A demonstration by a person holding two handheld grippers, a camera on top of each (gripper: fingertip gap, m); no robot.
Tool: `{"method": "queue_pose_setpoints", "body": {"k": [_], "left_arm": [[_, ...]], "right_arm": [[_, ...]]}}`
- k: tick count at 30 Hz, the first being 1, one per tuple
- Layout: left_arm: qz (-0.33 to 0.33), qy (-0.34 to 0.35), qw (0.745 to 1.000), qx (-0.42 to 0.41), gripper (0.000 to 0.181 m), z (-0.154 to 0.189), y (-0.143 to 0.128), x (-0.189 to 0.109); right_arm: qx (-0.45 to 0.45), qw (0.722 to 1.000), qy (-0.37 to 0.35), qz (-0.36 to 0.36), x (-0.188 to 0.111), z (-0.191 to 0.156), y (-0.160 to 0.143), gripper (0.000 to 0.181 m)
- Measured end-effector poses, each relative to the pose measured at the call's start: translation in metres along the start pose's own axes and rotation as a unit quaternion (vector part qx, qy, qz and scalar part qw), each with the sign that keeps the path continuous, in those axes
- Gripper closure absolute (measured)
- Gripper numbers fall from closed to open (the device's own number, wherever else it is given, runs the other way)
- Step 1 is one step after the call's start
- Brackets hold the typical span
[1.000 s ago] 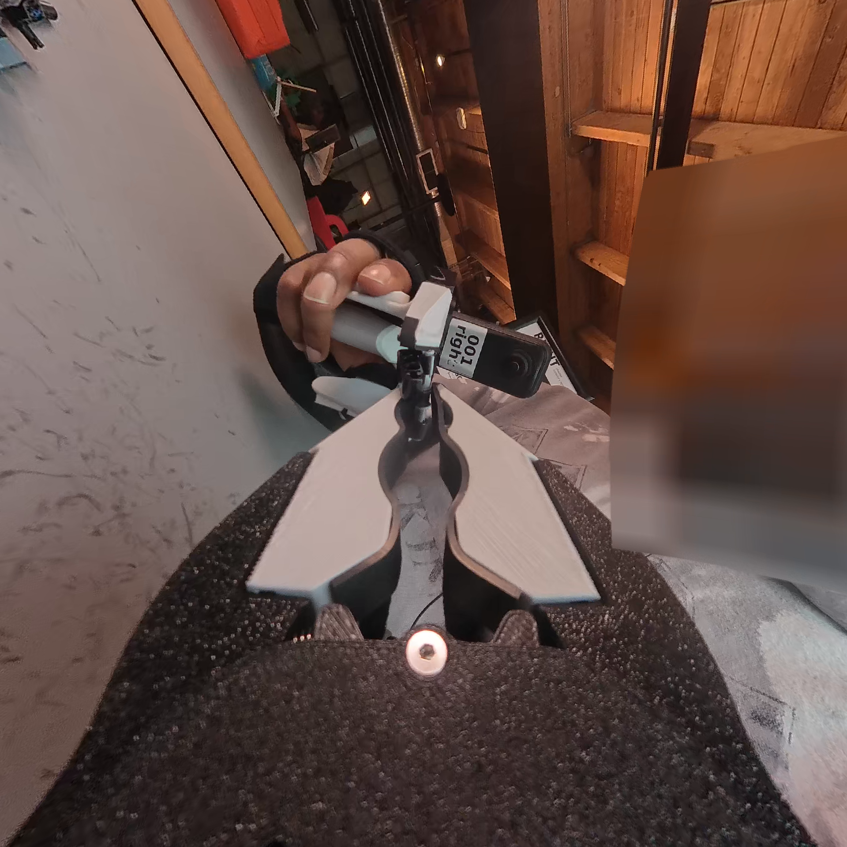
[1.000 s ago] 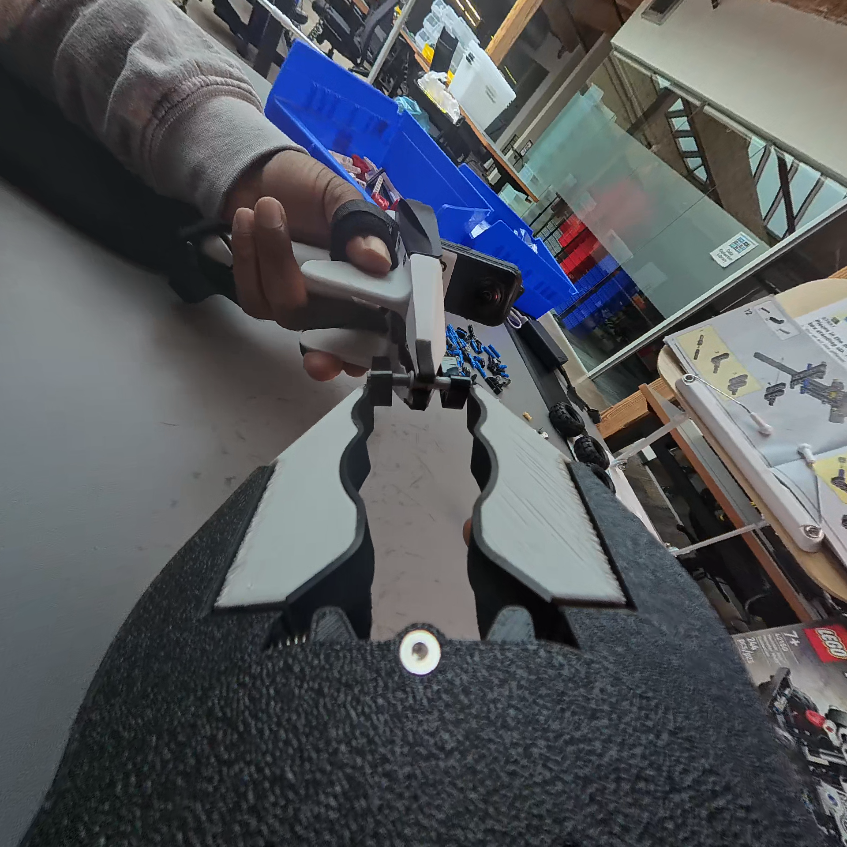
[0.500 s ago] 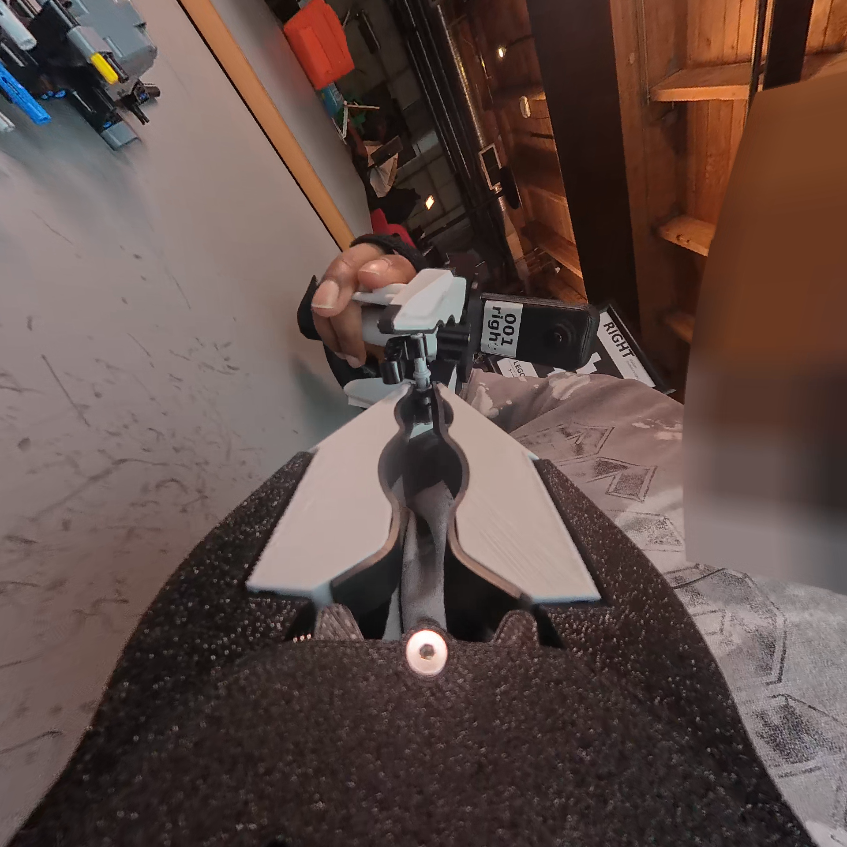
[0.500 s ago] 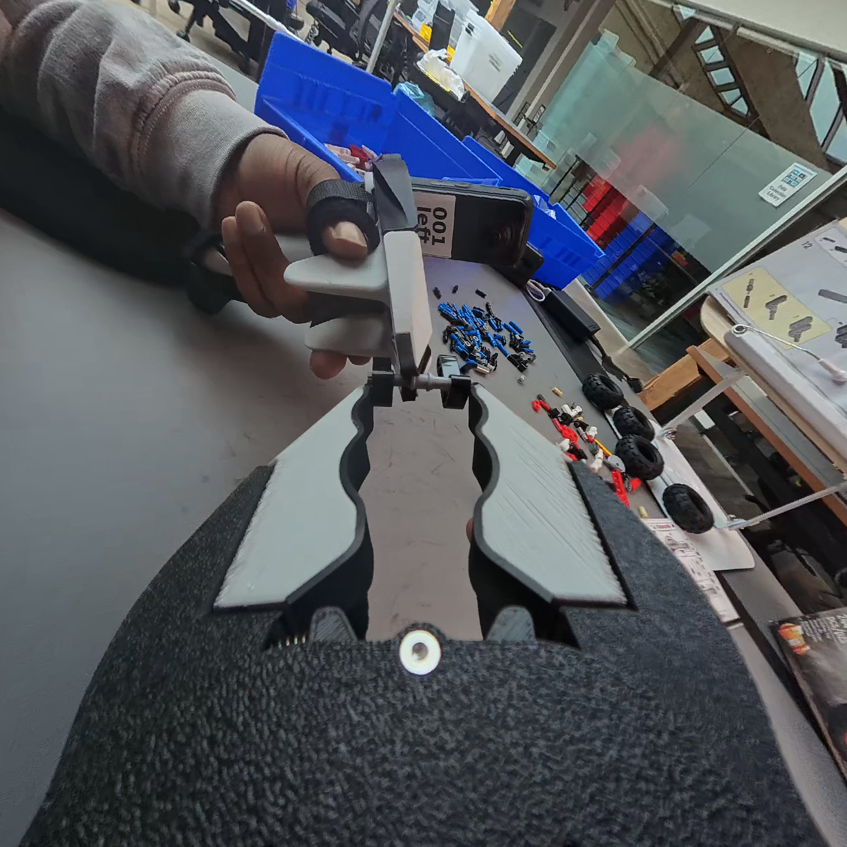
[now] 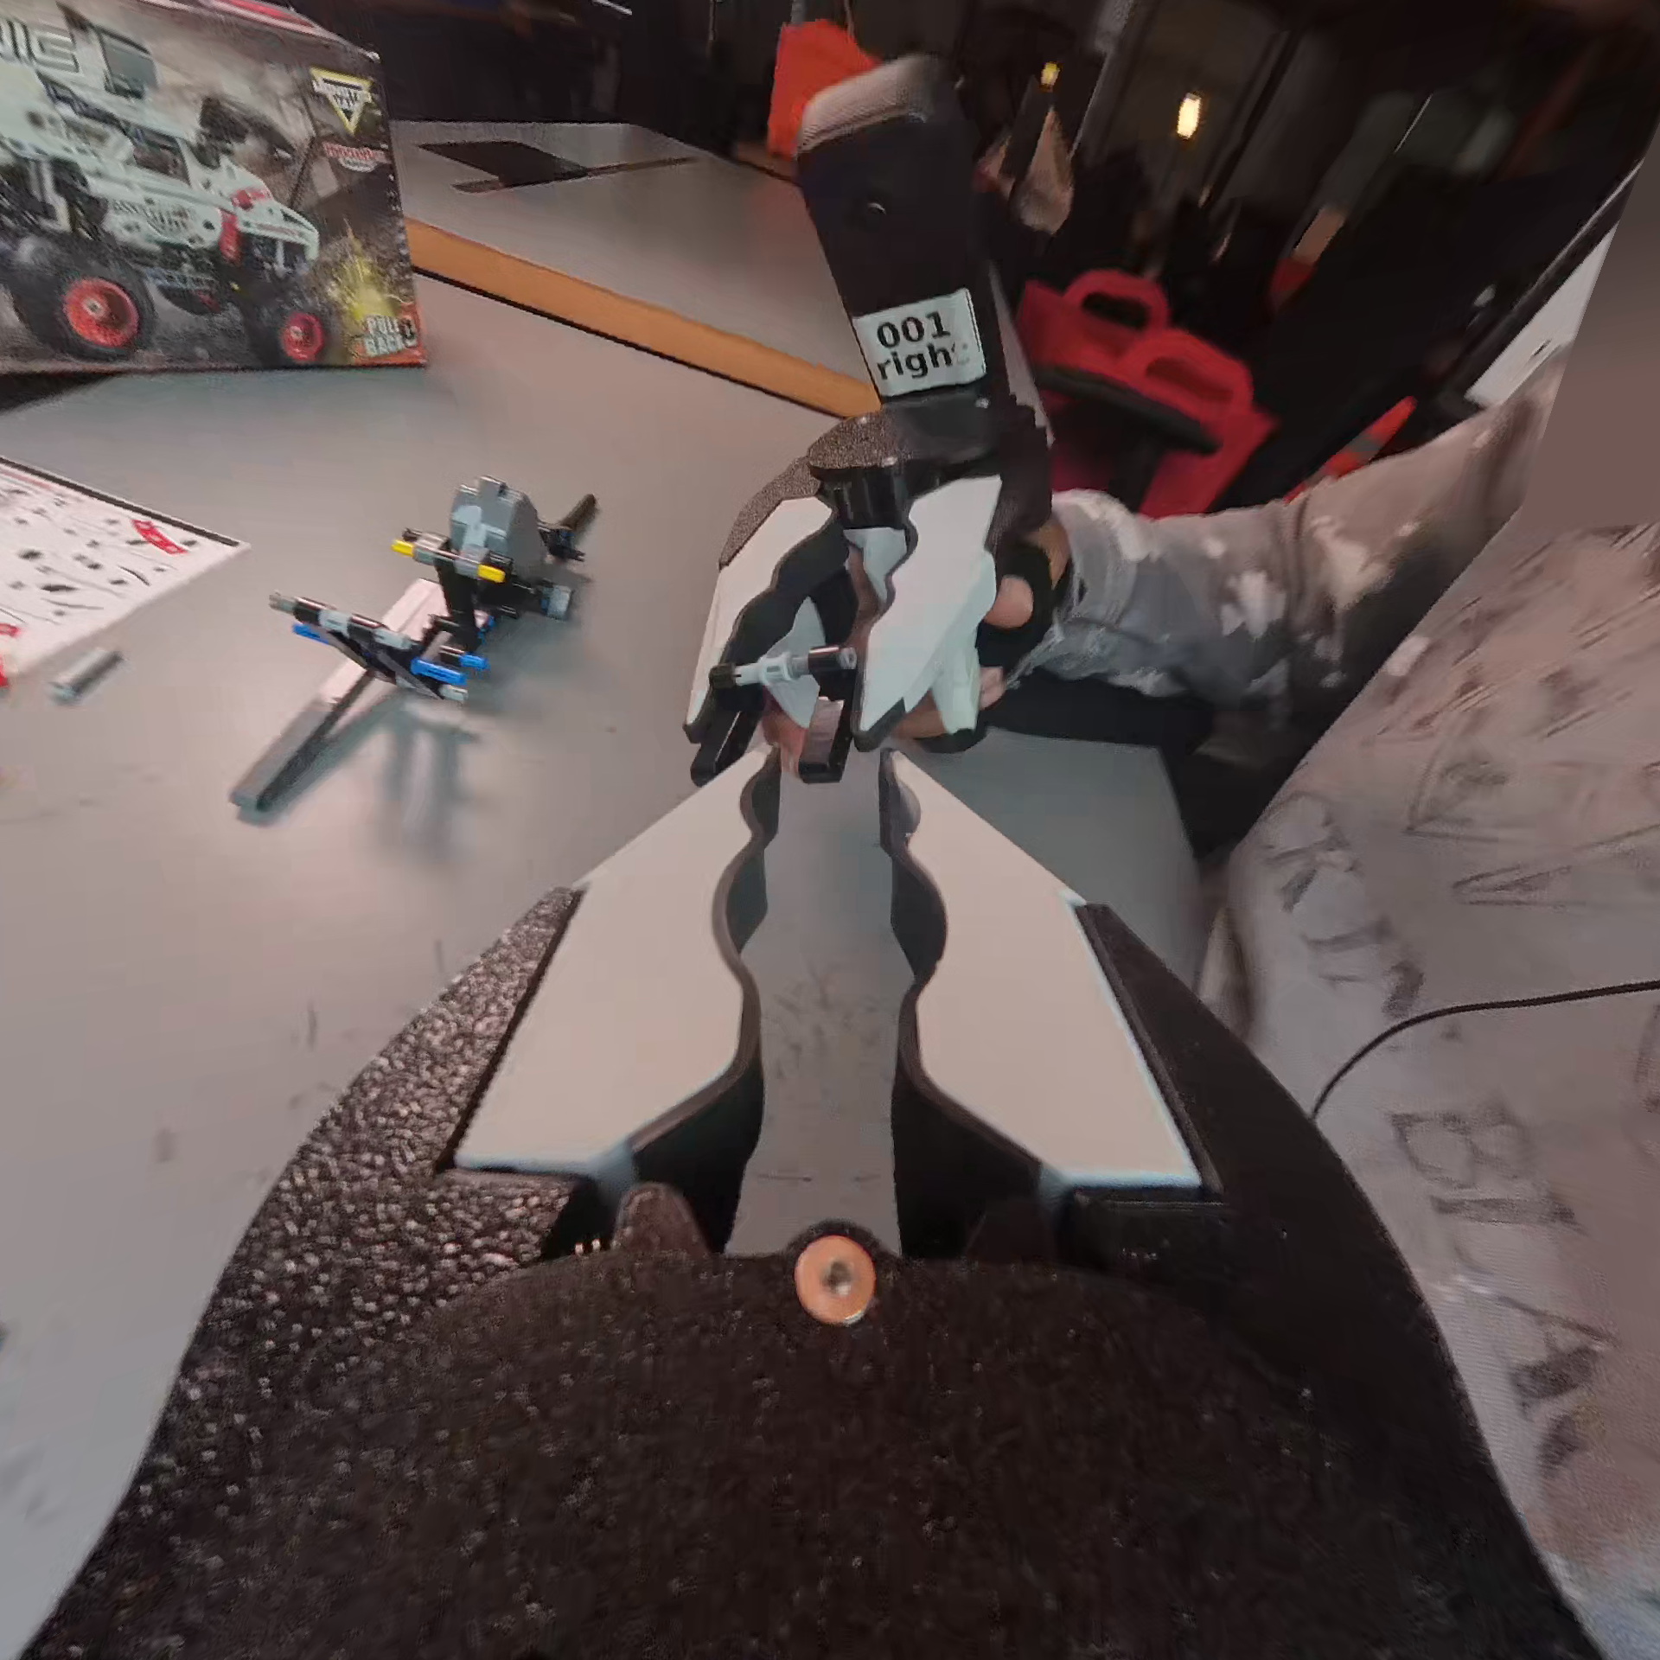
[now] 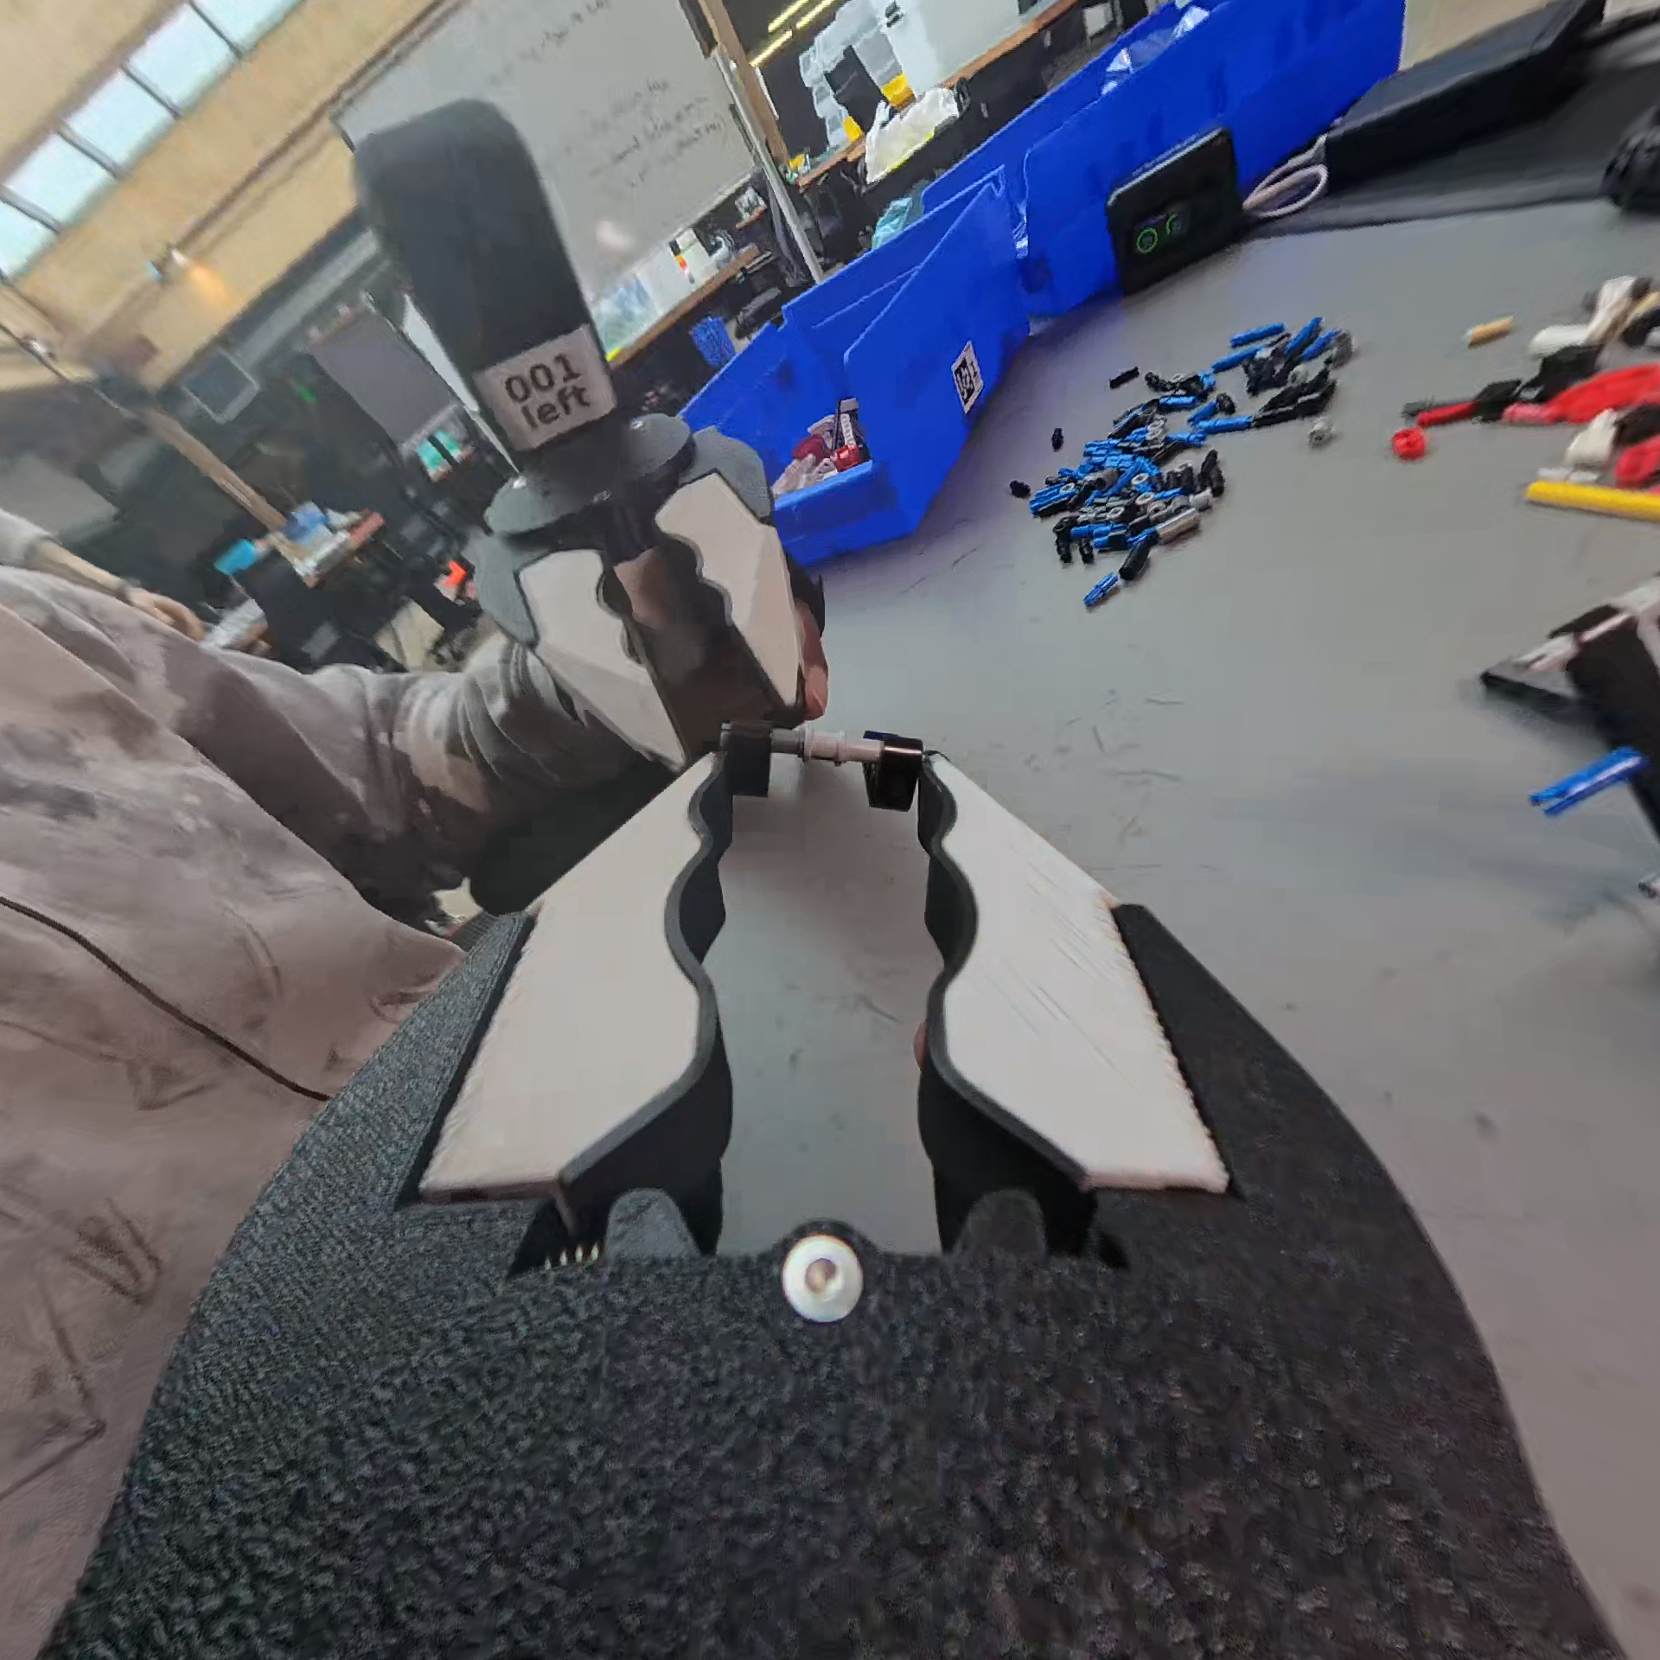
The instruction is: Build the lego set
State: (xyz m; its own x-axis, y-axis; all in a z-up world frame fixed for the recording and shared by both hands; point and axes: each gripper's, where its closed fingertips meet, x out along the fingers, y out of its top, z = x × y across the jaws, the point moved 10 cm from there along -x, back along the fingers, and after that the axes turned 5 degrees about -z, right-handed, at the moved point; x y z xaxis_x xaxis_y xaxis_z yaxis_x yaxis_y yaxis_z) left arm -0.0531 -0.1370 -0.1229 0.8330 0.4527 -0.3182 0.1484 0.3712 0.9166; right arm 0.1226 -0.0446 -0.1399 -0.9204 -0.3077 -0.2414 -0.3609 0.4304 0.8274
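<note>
i see a white label with printed digits and a word on the black camera [image 5: 885, 207] in my left view. a like label sits on the other black camera [image 6: 467, 233] in my right view. the cardboard box [image 5: 193, 193] with a truck picture bears printed logos and badges. the white sheet [image 5: 85, 561] beside it carries small print, too blurred to read. a square code sticker sits on a blue bin [image 6: 934, 395]. faint handwriting crosses the whiteboard [image 6: 620, 99]. a dark device [image 6: 1172, 211] shows green lit figures, too small to make out.
</note>
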Motion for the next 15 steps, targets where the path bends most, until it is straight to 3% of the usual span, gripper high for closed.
{"method": "queue_pose_setpoints", "body": {"k": [4, 8, 11, 13, 15], "left_arm": [[-0.034, 0.090, 0.987, 0.129, 0.164, 0.014, -0.002, 0.011], [-0.065, 0.081, 0.980, 0.170, 0.169, 0.018, -0.006, 0.014], [-0.073, 0.034, 0.989, 0.124, 0.169, 0.014, -0.008, 0.013], [-0.087, 0.010, 0.992, 0.091, 0.170, 0.010, -0.012, 0.014], [-0.108, -0.012, 0.992, 0.065, 0.170, 0.008, -0.016, 0.017]], "right_arm": [[0.146, 0.987, 0.059, -0.016, 0.007, 0.009, -0.008, 0.140], [0.194, 0.976, 0.086, -0.051, 0.008, 0.014, -0.015, 0.139], [0.096, 0.990, 0.071, -0.080, 0.001, 0.010, -0.010, 0.135], [-0.050, 0.995, 0.021, -0.089, -0.006, 0.002, -0.004, 0.135], [-0.199, 0.973, -0.018, -0.114, -0.008, -0.011, -0.006, 0.138]]}}
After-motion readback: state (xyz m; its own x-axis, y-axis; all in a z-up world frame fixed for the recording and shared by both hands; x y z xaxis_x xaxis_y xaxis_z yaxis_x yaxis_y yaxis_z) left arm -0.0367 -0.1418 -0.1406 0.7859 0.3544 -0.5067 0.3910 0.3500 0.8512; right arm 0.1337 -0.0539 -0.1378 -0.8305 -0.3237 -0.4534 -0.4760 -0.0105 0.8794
